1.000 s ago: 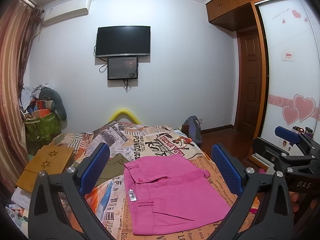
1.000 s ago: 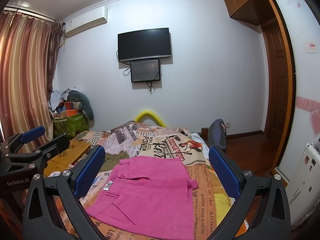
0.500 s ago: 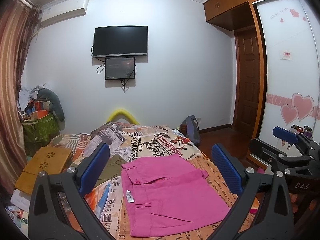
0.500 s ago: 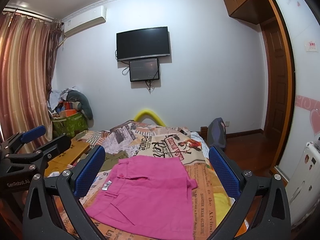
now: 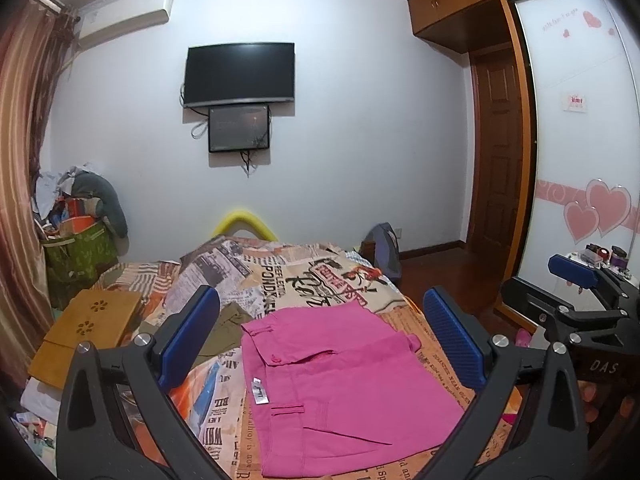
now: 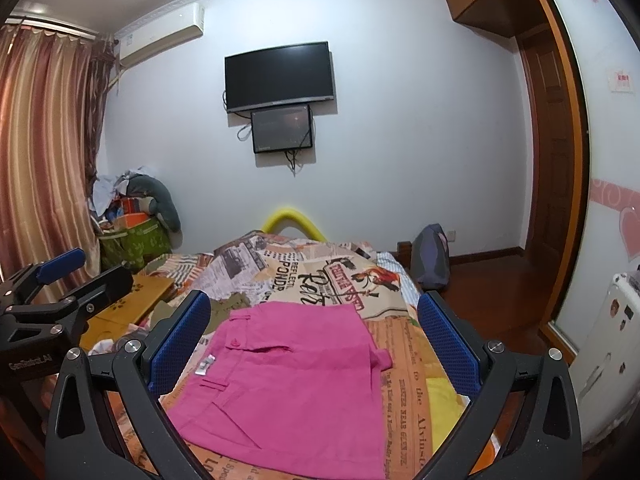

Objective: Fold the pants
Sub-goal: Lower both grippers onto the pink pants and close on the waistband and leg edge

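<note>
Pink pants (image 5: 340, 384) lie folded into a compact rectangle on the bed, also in the right wrist view (image 6: 288, 384). A white label (image 5: 258, 392) sticks out at their left edge. My left gripper (image 5: 320, 336) is open and empty, held above and in front of the pants. My right gripper (image 6: 312, 336) is open and empty, also above them. The right gripper shows at the right edge of the left wrist view (image 5: 576, 300). The left gripper shows at the left edge of the right wrist view (image 6: 52, 292).
The bed has a newspaper-print cover (image 5: 296, 276). An olive garment (image 5: 224, 324) lies left of the pants. A wooden lap desk (image 5: 88, 328) sits at the bed's left. A yellow cloth (image 6: 444, 408) lies right of the pants. A backpack (image 6: 430, 256) stands on the floor.
Both grippers have lifted and tilted up slightly; the pants sit a little lower in both views. The pants have not moved on the bed.
</note>
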Tool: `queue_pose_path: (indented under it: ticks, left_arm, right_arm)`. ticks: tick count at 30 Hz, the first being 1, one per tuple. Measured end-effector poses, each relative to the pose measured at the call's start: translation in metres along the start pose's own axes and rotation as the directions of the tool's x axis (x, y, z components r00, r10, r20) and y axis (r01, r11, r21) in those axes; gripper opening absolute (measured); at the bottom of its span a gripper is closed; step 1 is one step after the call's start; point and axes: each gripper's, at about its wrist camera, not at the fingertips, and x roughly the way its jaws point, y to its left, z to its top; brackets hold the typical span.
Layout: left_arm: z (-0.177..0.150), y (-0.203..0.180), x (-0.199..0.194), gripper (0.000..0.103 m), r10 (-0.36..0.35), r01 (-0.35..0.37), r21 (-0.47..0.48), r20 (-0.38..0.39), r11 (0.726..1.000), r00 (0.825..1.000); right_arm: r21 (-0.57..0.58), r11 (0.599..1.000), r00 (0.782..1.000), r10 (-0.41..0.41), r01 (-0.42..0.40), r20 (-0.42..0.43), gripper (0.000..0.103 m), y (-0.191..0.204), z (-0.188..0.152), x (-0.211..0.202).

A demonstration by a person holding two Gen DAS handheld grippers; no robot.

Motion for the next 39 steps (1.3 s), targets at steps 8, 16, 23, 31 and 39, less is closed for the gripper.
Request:
queue_pose_path:
  ticks: [8,16,23,31,39]
  left_arm:
    - [-0.019,0.011,0.053,0.103,0.038,-0.039,-0.005,-0.098,0.999,0.994]
    - [-0.049,0.033,0.135,0.103,0.054,-0.054,0.006,-0.271,0.999,0.961]
    - [-0.086,0.065,0.208,0.103,0.029,-0.049,-0.033,-0.465,0.998,0.885]
    - [-0.13,0.096,0.258,0.102,-0.027,-0.045,-0.103,-0.61,0.994,0.792]
    - [-0.144,0.101,0.283,0.069,-0.057,-0.011,-0.097,-0.672,0.995,0.738]
  right_arm:
    - [0.04,0.999,0.994,-0.021,0.026,-0.11,0.103,-0.019,-0.016,0.035]
    - [0.057,0.995,0.97,-0.068,0.084,-0.235,0.103,-0.045,-0.037,0.08]
    - [0.02,0.997,0.947,-0.061,0.071,-0.317,0.103,-0.063,-0.059,0.122]
    - [0.024,1.0,0.88,-0.004,0.017,-0.474,0.094,-0.082,-0.094,0.175]
    - [0.032,0.999,0.817,0.037,-0.023,-0.576,0.062,-0.093,-0.114,0.216]
